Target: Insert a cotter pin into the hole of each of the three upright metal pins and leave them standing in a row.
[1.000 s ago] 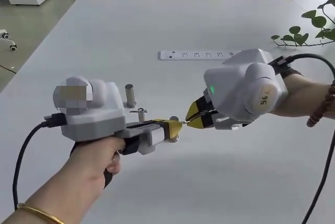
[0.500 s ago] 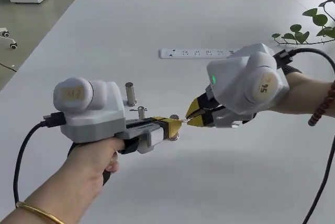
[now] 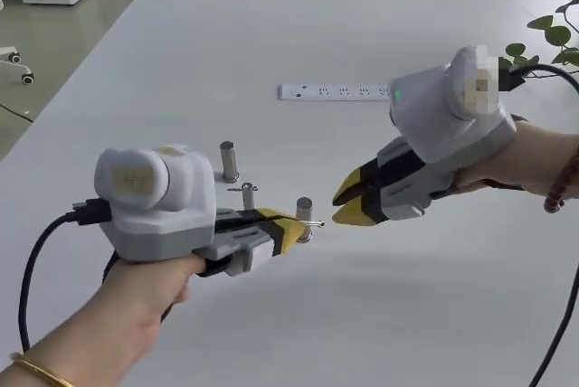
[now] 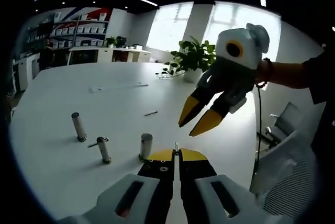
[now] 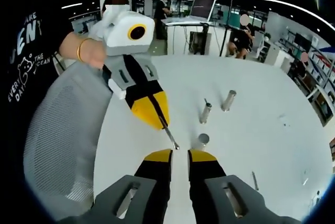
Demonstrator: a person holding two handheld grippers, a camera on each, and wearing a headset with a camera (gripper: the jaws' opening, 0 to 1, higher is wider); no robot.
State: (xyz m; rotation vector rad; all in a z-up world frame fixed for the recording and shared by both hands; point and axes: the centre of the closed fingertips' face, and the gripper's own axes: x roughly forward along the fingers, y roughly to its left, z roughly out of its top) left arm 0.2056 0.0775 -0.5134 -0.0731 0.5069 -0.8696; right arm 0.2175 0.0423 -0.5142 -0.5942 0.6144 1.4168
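a white power strip (image 3: 335, 92) lies far back on the white table (image 3: 181, 61), with a leafy plant (image 3: 554, 36) at the right edge and a spare cotter pin (image 4: 151, 113) loose beyond the row. three metal pins stand upright: the far pin (image 3: 228, 161) bare, the middle pin (image 3: 248, 199) with a fitted cotter (image 3: 241, 189) across its top, the near pin (image 3: 304, 209) bare. the left gripper (image 3: 291, 224) is clamped on a cotter pin (image 3: 313, 222) whose tip pokes out just beside the near pin's top. the right gripper (image 3: 349, 202) hovers close by, jaws slightly apart, holding nothing.
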